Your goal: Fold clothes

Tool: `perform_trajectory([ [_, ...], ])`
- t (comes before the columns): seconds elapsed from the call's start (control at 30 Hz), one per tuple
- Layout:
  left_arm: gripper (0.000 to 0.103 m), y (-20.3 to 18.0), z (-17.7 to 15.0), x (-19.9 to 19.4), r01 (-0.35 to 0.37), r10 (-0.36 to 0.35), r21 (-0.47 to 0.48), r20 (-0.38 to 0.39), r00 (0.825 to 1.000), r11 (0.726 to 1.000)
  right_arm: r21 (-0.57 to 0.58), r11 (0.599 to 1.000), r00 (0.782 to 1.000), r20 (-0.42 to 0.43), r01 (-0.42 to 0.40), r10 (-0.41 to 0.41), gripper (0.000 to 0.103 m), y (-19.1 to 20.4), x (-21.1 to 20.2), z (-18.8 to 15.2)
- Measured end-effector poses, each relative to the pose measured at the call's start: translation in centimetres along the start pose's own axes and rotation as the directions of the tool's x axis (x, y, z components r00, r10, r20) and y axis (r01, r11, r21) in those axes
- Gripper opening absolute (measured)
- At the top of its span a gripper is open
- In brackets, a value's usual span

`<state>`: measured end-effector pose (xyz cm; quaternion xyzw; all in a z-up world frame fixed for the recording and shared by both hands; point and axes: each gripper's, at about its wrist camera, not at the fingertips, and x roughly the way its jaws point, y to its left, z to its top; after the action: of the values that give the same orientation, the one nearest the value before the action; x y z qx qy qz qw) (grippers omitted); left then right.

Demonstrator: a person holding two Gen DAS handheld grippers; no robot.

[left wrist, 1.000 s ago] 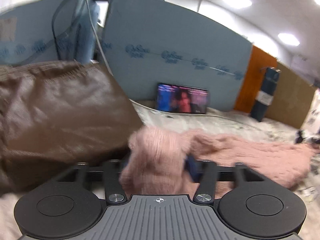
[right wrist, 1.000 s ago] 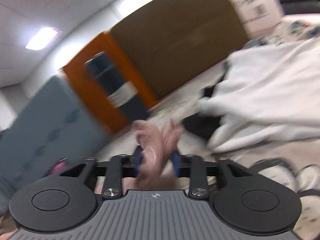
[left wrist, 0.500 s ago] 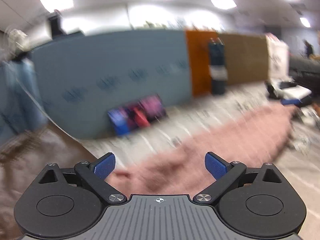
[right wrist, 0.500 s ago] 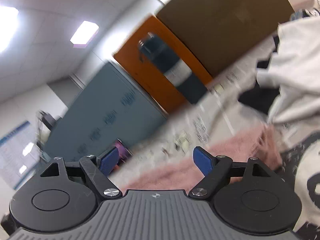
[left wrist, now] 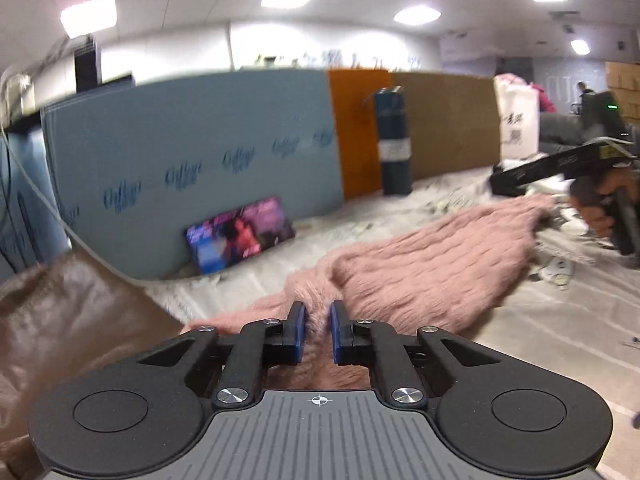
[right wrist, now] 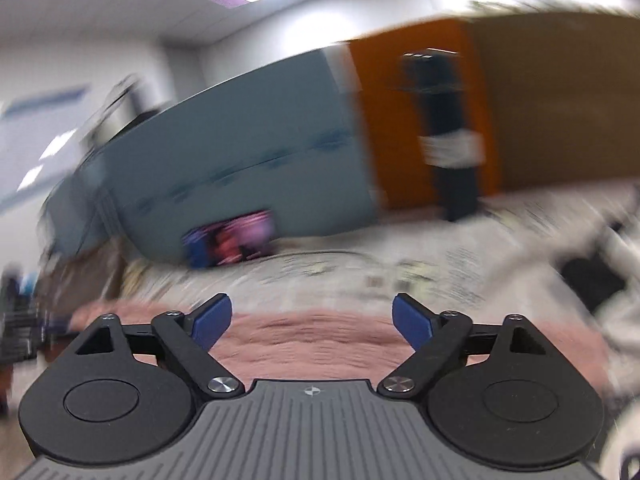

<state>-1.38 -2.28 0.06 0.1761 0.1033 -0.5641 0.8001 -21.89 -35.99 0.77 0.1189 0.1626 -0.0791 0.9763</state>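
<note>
Left wrist view: left gripper (left wrist: 317, 330) is clamped on pink sweater (left wrist: 432, 268); panel writing is unreadable. Right gripper (right wrist: 312, 322) is seen spread wide, empty.

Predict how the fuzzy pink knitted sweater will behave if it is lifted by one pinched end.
The fuzzy pink knitted sweater lies limp in soft folds, so it will probably sag and trail, not hold shape. Its thick fluffy knit suggests the left gripper, shut on a bunched end, should hold without slipping. It looks bulky but probably light.
</note>
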Motion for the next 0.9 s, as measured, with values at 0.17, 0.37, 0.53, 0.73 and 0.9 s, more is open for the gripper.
perform_trajectory([
  [0.17, 0.0, -1.9, -0.6, -3.1, -0.024, 0.022, 0.029, 0.077, 0.997, 0.999, -0.325, 0.929, 0.983, -0.116, -0.174, 0.144, 0.091, 4.9, 2.9, 1.4],
  [0.37, 0.013, -0.3, -0.1, -1.8, -0.17, 0.168, 0.036, 0.048, 0.985, 0.985, -0.434, 0.841, 0.94, -0.253, -0.323, 0.23, 0.091, 7.9, 7.6, 2.6],
  [0.53, 0.079, 3.4, 1.4, 1.4, -0.077, 0.077, -0.055, -0.013, 0.997, 0.996, -0.371, 0.868, 0.934, -0.256, -0.331, 0.247, 0.091, 7.3, 9.2, 2.5],
  [0.73, 0.031, 4.9, 1.0, 6.3, 0.075, -0.089, -0.097, -0.155, 0.984, 0.992, -0.324, 0.905, 0.948, -0.248, -0.277, 0.202, 0.091, 5.2, 8.4, 2.0],
  [0.9, 0.011, 2.0, 0.4, 3.5, 0.062, -0.06, 0.03, -0.058, 0.996, 0.998, -0.335, 0.906, 0.949, -0.263, -0.26, 0.175, 0.091, 4.1, 8.3, 2.1],
])
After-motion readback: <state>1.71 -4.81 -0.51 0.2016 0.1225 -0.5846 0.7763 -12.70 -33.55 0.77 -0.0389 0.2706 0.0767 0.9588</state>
